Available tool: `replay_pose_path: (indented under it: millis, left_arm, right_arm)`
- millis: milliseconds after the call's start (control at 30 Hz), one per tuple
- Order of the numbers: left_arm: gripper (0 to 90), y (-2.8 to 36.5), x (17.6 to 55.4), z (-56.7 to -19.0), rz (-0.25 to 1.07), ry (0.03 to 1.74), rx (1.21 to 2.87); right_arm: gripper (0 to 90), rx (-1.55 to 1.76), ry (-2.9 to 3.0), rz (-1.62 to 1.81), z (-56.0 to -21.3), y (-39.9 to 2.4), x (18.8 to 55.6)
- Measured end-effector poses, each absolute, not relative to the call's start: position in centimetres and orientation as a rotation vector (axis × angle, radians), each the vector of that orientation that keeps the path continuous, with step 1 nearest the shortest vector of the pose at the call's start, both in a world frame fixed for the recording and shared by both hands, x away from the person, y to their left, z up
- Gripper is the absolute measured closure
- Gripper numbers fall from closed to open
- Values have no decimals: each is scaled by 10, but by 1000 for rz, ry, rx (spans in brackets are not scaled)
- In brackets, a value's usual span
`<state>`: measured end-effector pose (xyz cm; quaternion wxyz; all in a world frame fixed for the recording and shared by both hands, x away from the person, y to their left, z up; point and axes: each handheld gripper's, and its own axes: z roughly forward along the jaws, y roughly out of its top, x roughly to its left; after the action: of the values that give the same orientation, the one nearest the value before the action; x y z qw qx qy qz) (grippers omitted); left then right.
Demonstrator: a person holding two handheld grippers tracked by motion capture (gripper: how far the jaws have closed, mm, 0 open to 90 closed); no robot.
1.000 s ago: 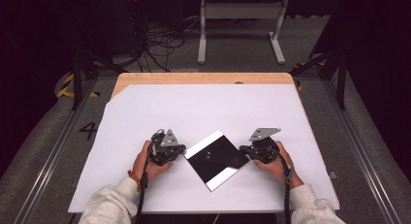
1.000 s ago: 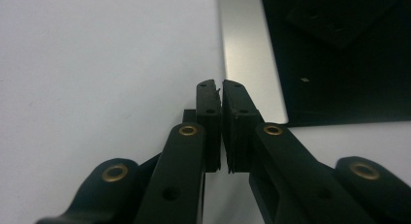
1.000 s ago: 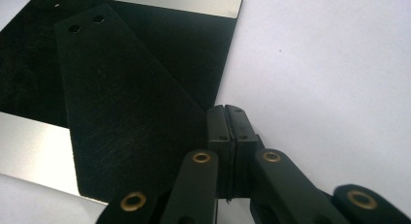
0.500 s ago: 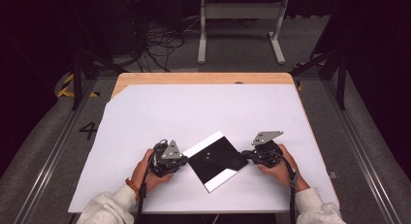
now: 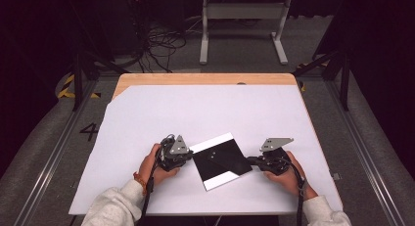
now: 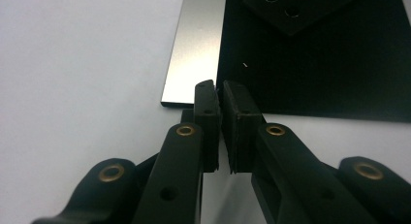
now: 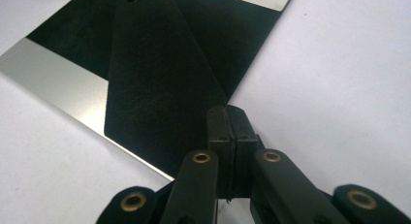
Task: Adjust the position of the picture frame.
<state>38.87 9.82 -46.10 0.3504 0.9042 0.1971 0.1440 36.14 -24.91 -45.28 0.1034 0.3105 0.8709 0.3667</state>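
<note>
White sheeting covers the table (image 5: 147, 113), and a flat black sheet with silvery strips (image 5: 220, 160) lies near its front edge, turned diagonally between both hands. The left gripper (image 6: 219, 95) sits at one edge, jaws almost clenched with a thin gap. The right gripper (image 7: 228, 118) is clenched at the opposite corner, seemingly to pin or nudge it; whether either pinches the sheet is unclear.

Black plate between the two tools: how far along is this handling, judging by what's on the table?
Done: the black plate lies flat on the white sheet. In hand: the left tool is nearly shut at one edge, and the right tool is shut at a corner. Left: any lift; the goal isn't evident.
</note>
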Motion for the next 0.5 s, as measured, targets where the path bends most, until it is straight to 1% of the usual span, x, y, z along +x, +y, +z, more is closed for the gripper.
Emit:
replay_pose_path:
  millis: [233,367,500]
  left_arm:
    - [852,91,399,-461,384,522,2337]
    - [849,87,406,-461,353,564,2312]
    - [845,83,409,-462,375,581,2305]
  right_arm:
    - [900,901,2549,1091,-454,-250,350]
    - [900,901,2546,1080,-454,-250,343]
    - [900,918,2544,1079,-454,-250,334]
